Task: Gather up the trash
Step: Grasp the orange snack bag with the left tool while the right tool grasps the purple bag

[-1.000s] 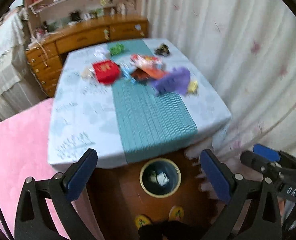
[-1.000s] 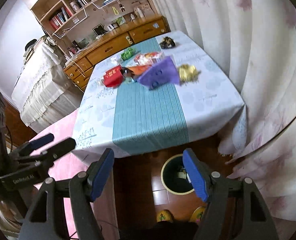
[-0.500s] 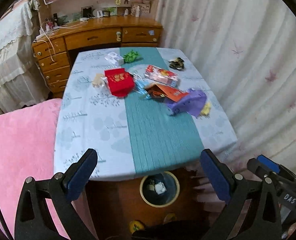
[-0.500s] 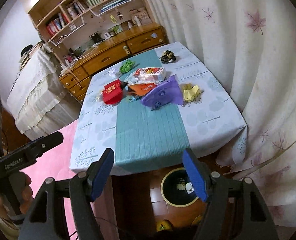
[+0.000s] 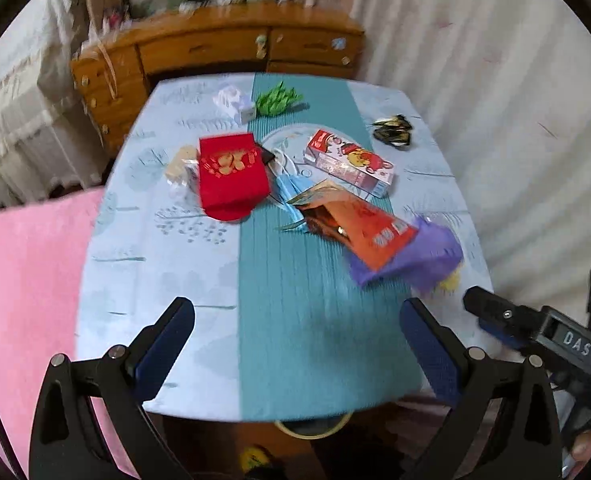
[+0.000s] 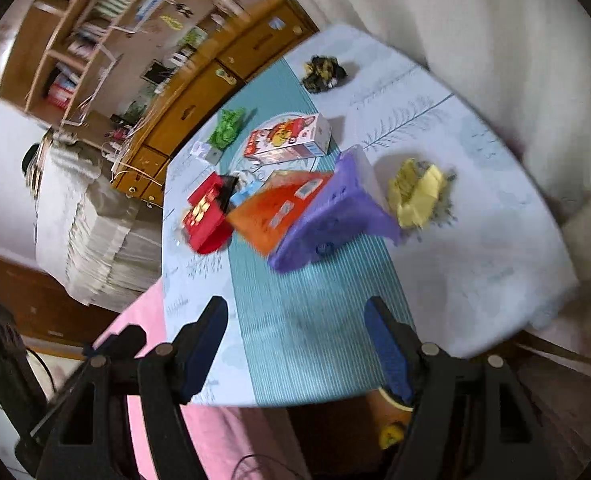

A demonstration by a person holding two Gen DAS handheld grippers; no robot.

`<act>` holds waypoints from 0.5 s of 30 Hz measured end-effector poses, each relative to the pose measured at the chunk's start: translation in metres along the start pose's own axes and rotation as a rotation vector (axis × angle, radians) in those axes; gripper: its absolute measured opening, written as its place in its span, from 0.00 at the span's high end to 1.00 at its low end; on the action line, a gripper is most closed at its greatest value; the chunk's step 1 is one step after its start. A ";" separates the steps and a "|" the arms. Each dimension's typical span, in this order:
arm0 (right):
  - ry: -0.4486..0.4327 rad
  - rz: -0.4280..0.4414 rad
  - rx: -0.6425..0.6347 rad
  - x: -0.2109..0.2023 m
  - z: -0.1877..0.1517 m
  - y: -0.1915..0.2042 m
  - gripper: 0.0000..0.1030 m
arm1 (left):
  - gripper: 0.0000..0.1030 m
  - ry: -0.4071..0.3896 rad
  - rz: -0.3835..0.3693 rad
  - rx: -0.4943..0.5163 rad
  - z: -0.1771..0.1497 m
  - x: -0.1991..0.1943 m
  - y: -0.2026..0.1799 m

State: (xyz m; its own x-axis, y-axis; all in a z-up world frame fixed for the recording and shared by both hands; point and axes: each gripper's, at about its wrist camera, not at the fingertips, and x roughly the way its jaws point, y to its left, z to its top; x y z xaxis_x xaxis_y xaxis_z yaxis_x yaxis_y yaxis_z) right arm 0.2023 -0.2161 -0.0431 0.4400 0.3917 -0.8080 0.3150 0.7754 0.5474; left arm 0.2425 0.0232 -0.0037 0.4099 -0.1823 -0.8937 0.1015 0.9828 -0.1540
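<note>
Trash lies across a table (image 5: 135, 280) with a teal runner: a red envelope (image 5: 231, 176), an orange snack bag (image 5: 359, 228), a purple wrapper (image 5: 415, 260), a milk carton (image 5: 351, 162), a green crumple (image 5: 277, 98), a dark wrapper (image 5: 393, 130) and a small white box (image 5: 231, 100). In the right wrist view the purple wrapper (image 6: 331, 216) lies beside crumpled yellow paper (image 6: 417, 194). My left gripper (image 5: 295, 340) hangs open over the near runner, nothing between its fingers. My right gripper (image 6: 295, 340) is open and empty too, short of the purple wrapper. The bin rim (image 5: 315, 432) peeks from under the table's near edge.
A wooden desk (image 5: 215, 52) with drawers stands behind the table, bookshelves (image 6: 95, 40) above it. White curtains (image 5: 495, 100) hang on the right. A pink cover (image 5: 23, 300) lies on the left. The other gripper's black body (image 5: 535, 332) shows at the right.
Both grippers have moved forward and lower over the table's near edge. The table and trash loom larger, and the bin has slid almost out of sight. Both stayed open.
</note>
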 end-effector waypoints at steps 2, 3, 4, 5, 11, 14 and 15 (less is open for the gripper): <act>0.054 0.005 0.031 0.024 0.022 -0.009 0.31 | 0.02 0.031 -0.009 -0.063 0.014 0.023 -0.004; 0.076 0.006 0.044 0.034 0.031 -0.013 0.31 | 0.02 0.041 -0.010 -0.091 0.020 0.033 -0.006; 0.096 0.006 0.058 0.043 0.039 -0.018 0.31 | 0.02 0.052 -0.010 -0.121 0.026 0.043 -0.007; 0.117 0.006 0.075 0.052 0.045 -0.024 0.31 | 0.02 0.061 -0.009 -0.146 0.031 0.053 -0.008; 0.240 -0.008 0.091 0.089 0.063 -0.047 0.65 | 0.02 0.138 0.000 -0.260 0.049 0.108 -0.010; 0.278 0.001 0.057 0.093 0.064 -0.054 0.77 | 0.02 0.173 -0.011 -0.305 0.052 0.131 -0.008; 0.286 0.005 0.048 0.093 0.064 -0.055 0.79 | 0.02 0.181 -0.022 -0.321 0.053 0.137 -0.008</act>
State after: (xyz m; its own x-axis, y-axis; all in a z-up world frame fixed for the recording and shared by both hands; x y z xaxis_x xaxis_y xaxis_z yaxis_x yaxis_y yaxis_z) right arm 0.2793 -0.2541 -0.1350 0.1885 0.5244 -0.8304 0.3562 0.7514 0.5554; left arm 0.3456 -0.0115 -0.1031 0.2412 -0.2235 -0.9444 -0.1929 0.9426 -0.2724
